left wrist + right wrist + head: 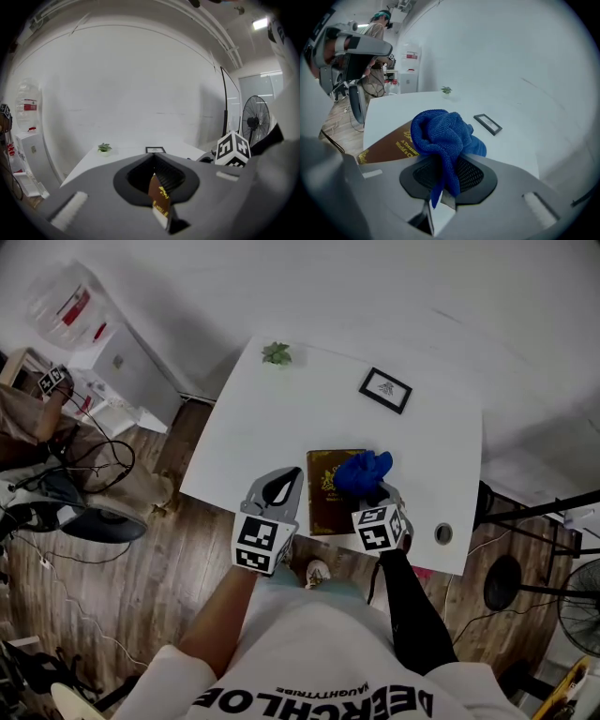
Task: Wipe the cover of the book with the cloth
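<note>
A brown book [328, 504] with gold print lies flat near the front edge of the white table [272, 427]. A bunched blue cloth [364, 472] rests on the book's far right corner, and my right gripper [379, 495] is shut on it. In the right gripper view the cloth [440, 131] hangs down between the jaws, with the book [389, 143] to its left. My left gripper [292, 474] hovers just left of the book, shut and holding nothing. A strip of the book [159, 193] shows through the hollow behind its closed tips.
A black picture frame [385, 389] and a small potted plant [277, 353] sit at the table's far side. There is a round cable hole [443, 533] at the front right corner. A standing fan [255, 122] is to the right, and a white cabinet [122, 362] with cables to the left.
</note>
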The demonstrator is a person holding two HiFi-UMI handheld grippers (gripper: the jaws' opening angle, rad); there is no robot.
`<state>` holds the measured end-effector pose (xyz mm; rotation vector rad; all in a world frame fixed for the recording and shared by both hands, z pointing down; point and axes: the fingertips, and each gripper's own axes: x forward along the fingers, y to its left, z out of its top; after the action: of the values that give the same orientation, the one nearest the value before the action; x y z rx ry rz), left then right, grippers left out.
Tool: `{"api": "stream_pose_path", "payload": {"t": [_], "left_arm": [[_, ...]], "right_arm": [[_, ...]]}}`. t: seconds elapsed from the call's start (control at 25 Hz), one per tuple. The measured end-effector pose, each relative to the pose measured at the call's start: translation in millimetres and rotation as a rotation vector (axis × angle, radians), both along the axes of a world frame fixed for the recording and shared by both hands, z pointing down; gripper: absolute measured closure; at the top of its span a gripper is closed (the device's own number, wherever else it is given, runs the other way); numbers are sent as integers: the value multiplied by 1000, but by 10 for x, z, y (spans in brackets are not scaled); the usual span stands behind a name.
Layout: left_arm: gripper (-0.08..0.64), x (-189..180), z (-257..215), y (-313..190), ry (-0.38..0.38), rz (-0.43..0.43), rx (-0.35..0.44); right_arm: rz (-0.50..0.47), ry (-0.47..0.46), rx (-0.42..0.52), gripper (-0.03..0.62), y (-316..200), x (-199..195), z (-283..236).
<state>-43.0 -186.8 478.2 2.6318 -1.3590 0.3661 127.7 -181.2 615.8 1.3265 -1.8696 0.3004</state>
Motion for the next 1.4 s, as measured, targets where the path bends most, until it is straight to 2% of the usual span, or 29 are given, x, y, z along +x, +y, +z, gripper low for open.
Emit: {"api": "stream_pose_path", "payload": {"t": [0.16,0.28,0.48,0.6,0.76,0.88,0.96,1.04,1.16,1.4], "left_arm": [[503,118,-22,14,-2,21,8],[503,163,-39,43,-5,29,11],[503,138,-59,98,-12,19,17],[503,105,-85,149,-9,4,19],[503,23,-70,192,-9,-16,15],[503,-66,-61,227,-12,-37,13],[503,-111,-57,262,-14,-51,10],[503,-138,-53,294,-16,-61,9],[503,-158,-44,321,-18,-67,10],[503,-57,-62,349,-15,-54,14]], "right_arm": [[88,5,-17,511,52,337,33],[96,-16,15,511,76,376,-17],[5,-101,172,511,19,84,-439],[-82,-140,198,509,63,-223,-549],[-204,-155,170,509,178,-698,-501],[-294,-146,96,511,324,-983,-311],[-339,-129,37,509,436,-1088,-146],[-359,-114,15,511,499,-1110,-57],[-344,-93,22,511,485,-1021,-49],[-218,-63,11,511,470,-568,-13]]}}
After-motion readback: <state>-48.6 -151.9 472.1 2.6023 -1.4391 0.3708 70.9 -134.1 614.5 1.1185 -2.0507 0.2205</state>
